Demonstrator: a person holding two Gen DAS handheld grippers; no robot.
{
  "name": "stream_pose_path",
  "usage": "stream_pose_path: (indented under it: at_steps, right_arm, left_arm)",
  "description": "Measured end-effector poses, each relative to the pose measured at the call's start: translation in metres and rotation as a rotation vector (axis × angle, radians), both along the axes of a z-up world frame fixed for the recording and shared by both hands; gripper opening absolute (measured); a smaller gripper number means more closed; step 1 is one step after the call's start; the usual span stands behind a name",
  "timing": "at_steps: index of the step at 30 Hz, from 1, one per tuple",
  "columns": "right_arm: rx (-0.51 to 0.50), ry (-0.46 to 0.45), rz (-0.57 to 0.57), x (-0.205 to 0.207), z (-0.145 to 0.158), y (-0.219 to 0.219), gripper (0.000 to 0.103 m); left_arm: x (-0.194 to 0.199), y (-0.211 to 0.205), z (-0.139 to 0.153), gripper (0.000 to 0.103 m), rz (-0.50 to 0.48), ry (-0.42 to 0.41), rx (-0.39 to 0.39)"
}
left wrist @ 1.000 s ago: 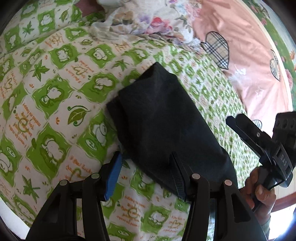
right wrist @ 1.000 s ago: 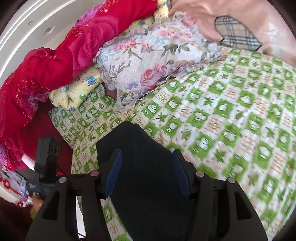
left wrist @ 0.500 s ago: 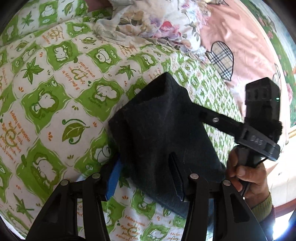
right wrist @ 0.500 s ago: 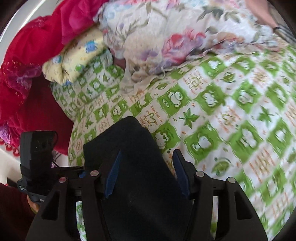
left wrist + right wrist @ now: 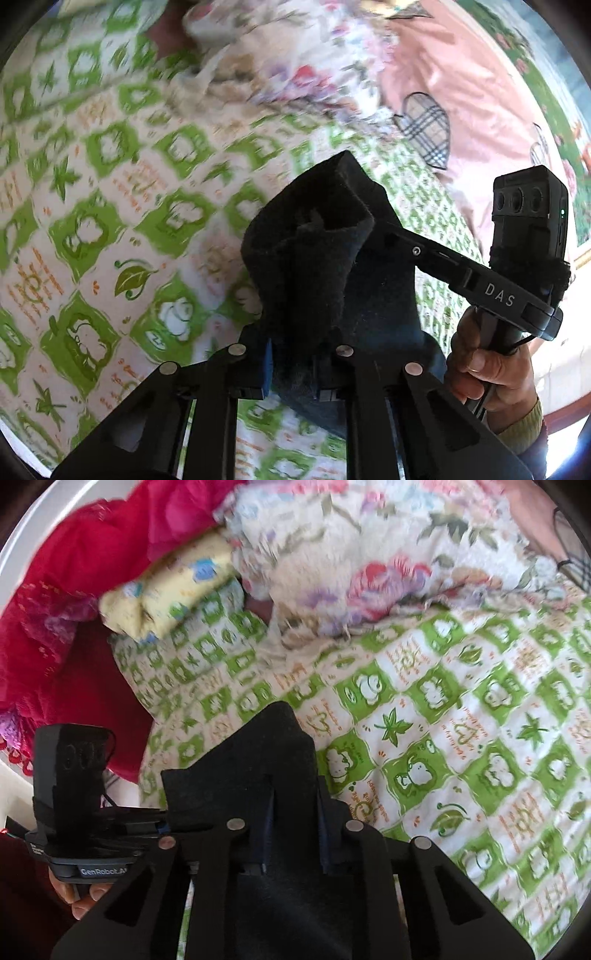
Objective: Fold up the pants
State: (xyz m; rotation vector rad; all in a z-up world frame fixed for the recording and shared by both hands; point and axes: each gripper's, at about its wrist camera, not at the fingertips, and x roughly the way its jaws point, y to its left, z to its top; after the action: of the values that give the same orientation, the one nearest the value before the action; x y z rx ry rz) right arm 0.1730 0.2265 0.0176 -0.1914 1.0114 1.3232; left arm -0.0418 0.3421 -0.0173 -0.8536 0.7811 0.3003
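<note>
The folded black fabric pants (image 5: 325, 266) lie on a bed covered by a green-and-white checked sheet printed with frogs and leaves (image 5: 92, 229), near the bed's side edge. The end nearest both cameras is bunched and lifted off the sheet.

The left black two-finger tongs (image 5: 291, 365) are closing, and the frames show the pants' near end pinched between the blue-faced pads, the cloth rising from them in a crumpled hump. The right black two-finger tongs (image 5: 291, 834) are closing too, with a thick fold of the same dark cloth pressed between their pads; the fold stands up ahead of them in a peak.

In the left wrist view the right tongs reach in from the right side, their finger buried in the cloth, and a hand (image 5: 487, 365) with a yellowish cuff grips the handle under a black camera block. In the right wrist view a hand (image 5: 79, 893) holds the left tool at the lower left.

Toward the head of the bed sit a cream floral quilt (image 5: 369, 554), a yellow printed bundle (image 5: 170, 590) and a crimson blanket (image 5: 74, 590). A pink sheet with plaid hearts (image 5: 461, 92) lies beyond the checked sheet's far edge.
</note>
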Motion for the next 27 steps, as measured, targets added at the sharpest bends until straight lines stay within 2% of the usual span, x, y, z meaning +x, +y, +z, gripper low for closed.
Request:
stream_pose_path:
  at_steps: [5, 12, 21, 27]
  right_arm:
    - [0.077, -0.015, -0.029, -0.007, 0.030, -0.028, 0.020]
    - [0.211, -0.034, -0.094, -0.016, 0.065, -0.096, 0.020]
    - [0.341, -0.059, -0.211, -0.026, 0.079, -0.195, 0.020]
    - [0.383, -0.078, -0.290, -0.036, 0.077, -0.247, 0.019]
  left_arm:
    - [0.002, -0.021, 0.032, 0.013, -0.043, -0.046, 0.061]
    - [0.009, -0.062, 0.076, 0.013, -0.152, -0.148, 0.091]
    - [0.021, -0.140, 0.111, 0.013, -0.335, -0.233, 0.140]
    - [0.032, -0.191, 0.119, 0.013, -0.447, -0.246, 0.139]
